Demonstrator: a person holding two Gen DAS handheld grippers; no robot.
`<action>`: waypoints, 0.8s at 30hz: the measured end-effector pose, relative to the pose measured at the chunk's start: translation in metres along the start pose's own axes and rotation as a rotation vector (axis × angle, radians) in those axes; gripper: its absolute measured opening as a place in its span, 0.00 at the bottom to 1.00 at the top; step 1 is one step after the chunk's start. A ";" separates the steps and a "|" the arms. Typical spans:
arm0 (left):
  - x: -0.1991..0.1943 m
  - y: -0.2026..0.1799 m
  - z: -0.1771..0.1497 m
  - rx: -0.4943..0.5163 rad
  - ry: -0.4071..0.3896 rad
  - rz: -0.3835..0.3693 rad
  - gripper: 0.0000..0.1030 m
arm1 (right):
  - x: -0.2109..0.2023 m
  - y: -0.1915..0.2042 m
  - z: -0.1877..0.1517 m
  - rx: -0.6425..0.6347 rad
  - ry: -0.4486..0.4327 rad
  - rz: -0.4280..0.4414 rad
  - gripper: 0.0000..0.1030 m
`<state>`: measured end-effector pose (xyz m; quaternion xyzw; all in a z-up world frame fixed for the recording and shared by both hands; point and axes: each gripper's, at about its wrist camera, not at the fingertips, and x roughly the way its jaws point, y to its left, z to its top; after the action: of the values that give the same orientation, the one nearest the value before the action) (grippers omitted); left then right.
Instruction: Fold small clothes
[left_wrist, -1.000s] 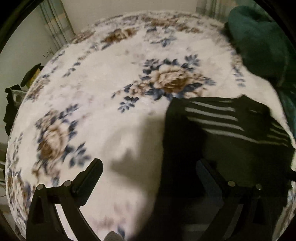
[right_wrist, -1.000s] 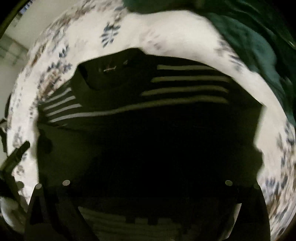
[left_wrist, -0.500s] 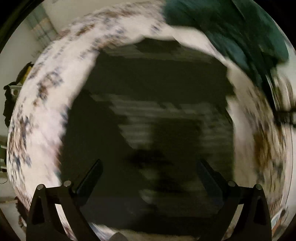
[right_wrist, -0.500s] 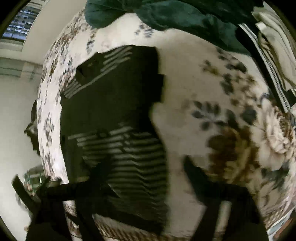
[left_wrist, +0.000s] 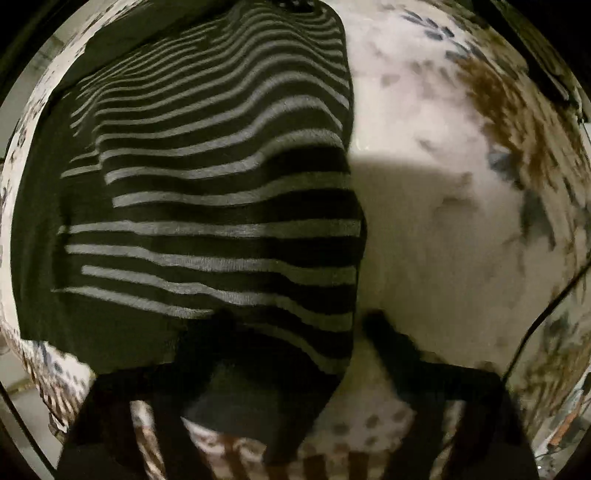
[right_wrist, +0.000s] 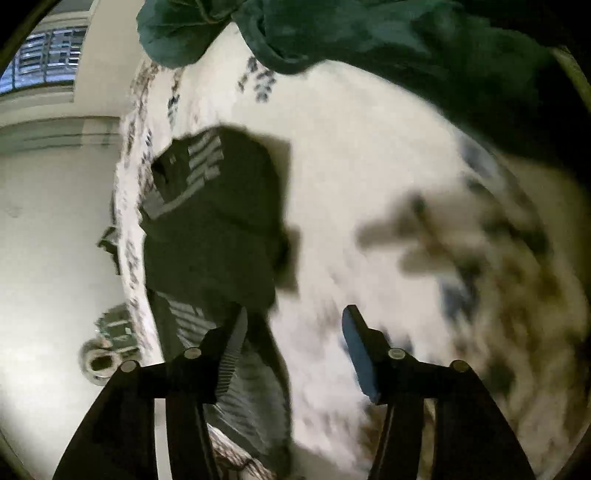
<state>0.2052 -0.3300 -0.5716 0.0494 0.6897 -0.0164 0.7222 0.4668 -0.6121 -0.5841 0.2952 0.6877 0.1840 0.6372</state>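
The black knit top with grey stripes (left_wrist: 207, 206) lies folded on the plush cream floral blanket (left_wrist: 443, 229), with bare blanket to its right. The left gripper (left_wrist: 295, 332) is closing astride the top's right edge; the right gripper (right_wrist: 291, 343) is opening over blanket, nothing between its jaws.

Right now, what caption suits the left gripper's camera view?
Left gripper closing over the edge of a black striped top on a floral blanket.

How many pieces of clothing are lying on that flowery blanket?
2: a striped top lies at the blanket's left edge, and a green garment is heaped at the far side. More may be hidden.
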 end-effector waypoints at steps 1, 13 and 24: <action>-0.001 0.000 0.001 0.004 -0.026 0.002 0.42 | 0.008 0.002 0.011 -0.001 0.003 0.009 0.65; -0.077 0.071 -0.003 -0.190 -0.220 -0.093 0.03 | 0.088 0.055 0.094 -0.037 0.018 -0.029 0.06; -0.121 0.217 -0.032 -0.586 -0.329 -0.218 0.03 | 0.049 0.226 0.092 -0.217 0.003 -0.073 0.05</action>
<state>0.1878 -0.1162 -0.4414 -0.2370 0.5408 0.0974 0.8012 0.5955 -0.4205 -0.4903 0.1991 0.6750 0.2344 0.6707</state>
